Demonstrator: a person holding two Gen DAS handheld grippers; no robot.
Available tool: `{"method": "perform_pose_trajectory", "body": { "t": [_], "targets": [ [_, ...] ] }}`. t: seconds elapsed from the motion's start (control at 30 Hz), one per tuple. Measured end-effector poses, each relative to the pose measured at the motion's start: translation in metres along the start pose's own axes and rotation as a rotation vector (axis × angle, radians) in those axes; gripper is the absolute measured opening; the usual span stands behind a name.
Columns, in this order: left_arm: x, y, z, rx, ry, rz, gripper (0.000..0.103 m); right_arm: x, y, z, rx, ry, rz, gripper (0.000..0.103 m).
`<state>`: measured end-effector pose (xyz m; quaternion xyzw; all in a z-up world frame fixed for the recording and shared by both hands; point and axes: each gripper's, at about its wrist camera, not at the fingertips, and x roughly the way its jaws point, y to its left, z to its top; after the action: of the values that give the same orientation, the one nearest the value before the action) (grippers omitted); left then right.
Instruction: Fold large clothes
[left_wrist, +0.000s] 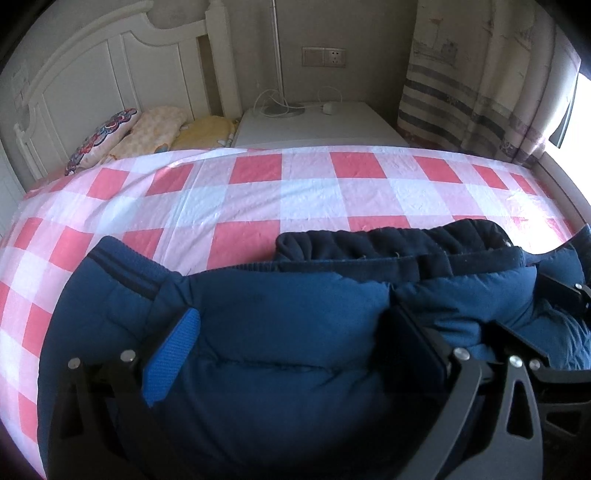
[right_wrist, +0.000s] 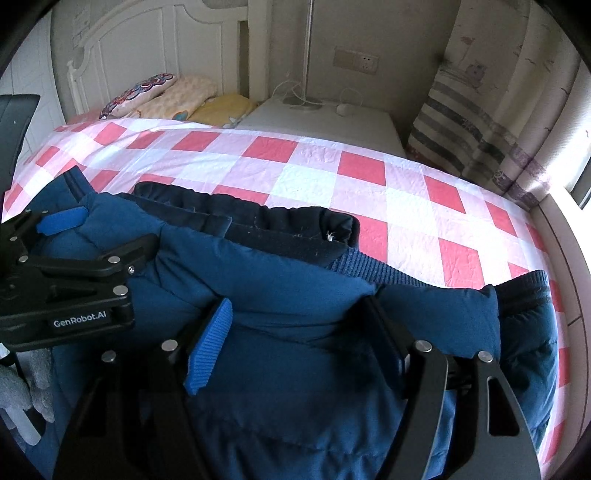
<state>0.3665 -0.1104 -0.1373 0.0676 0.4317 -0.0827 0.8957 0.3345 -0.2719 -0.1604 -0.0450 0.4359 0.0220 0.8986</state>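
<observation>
Lying bunched on the checked bed, the blue padded jacket is pinched at its folded edge by the left tool and right tool, both partly closed on it. Slippery padding could be lost if pulled unevenly.

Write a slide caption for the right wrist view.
Right tool and left tool gripping a blue padded jacket on a checked bedspread.

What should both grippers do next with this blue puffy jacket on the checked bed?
Probably carry the held fold forward and lay it down. The left gripper and right gripper each straddle a bunched fold of the jacket, with bare checked bedspread beyond the dark collar.
</observation>
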Motion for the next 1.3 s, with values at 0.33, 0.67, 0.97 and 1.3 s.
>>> {"method": "perform_pose_trajectory", "body": {
  "t": [0.33,0.67,0.97,1.3],
  "targets": [
    [-0.027,0.034,0.005,-0.041,-0.010,-0.026,0.099,-0.019,-0.022,0.003,0.064,0.021,0.083,0.075],
    [-0.012,0.124,-0.016,-0.102,0.085,0.005,0.101,-0.030,-0.121,-0.048,0.283,-0.005,0.084,0.087],
    [-0.008,0.139,-0.022,-0.177,0.082,-0.047,0.101,-0.027,-0.130,-0.057,0.340,-0.055,0.159,0.092],
    [-0.059,0.117,-0.016,-0.110,-0.008,0.082,0.099,-0.068,-0.094,-0.039,0.266,-0.048,-0.011,0.092]
  ]
}}
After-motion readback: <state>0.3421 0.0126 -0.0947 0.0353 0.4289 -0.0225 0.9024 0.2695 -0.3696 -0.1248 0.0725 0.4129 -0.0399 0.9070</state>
